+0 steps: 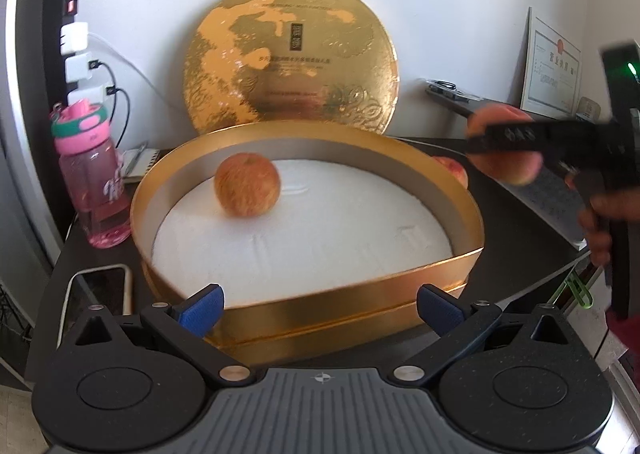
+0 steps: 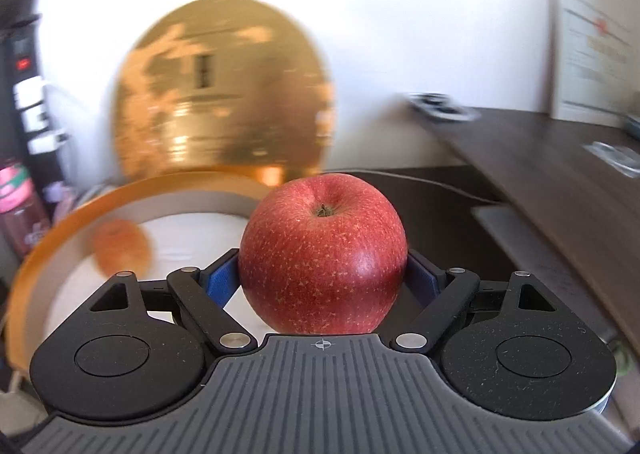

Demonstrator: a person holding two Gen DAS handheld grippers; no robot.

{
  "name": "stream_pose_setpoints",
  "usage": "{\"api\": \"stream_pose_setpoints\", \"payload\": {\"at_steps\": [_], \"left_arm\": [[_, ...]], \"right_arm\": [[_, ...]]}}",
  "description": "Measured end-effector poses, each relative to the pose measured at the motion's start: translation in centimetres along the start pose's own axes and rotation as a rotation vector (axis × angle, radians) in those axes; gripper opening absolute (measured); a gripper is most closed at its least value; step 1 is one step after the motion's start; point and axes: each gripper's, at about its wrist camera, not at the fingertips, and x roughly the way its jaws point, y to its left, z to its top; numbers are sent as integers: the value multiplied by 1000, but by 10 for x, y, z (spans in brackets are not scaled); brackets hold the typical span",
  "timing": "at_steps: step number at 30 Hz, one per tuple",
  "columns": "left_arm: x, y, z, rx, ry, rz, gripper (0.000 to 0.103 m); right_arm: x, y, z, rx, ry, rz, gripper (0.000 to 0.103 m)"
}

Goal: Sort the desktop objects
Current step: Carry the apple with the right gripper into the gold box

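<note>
- While waiting low before the gold round box [image 1: 312, 294], left gripper [image 1: 320, 308] spread wide and empty; yellow apple [image 1: 247, 185] already inside on the white liner; third apple [image 1: 454, 170] just behind the rim, likely next.
- Clamped between blue pads [image 2: 219, 280] of the right gripper [image 2: 322, 280], red apple [image 2: 323, 254] stem up, carried near the box, presumably for dropping in.
</note>
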Motion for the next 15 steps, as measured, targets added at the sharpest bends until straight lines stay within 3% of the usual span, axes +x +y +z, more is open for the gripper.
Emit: {"api": "stream_pose_setpoints", "payload": {"at_steps": [6,15], "left_arm": [[-3,29,-9,-51,9,17,103],[2,60,-16,-110,36,15,103]], "right_arm": [[38,57,5,-74,86,85,85],[110,104,11,-162,222,74,85]]}}
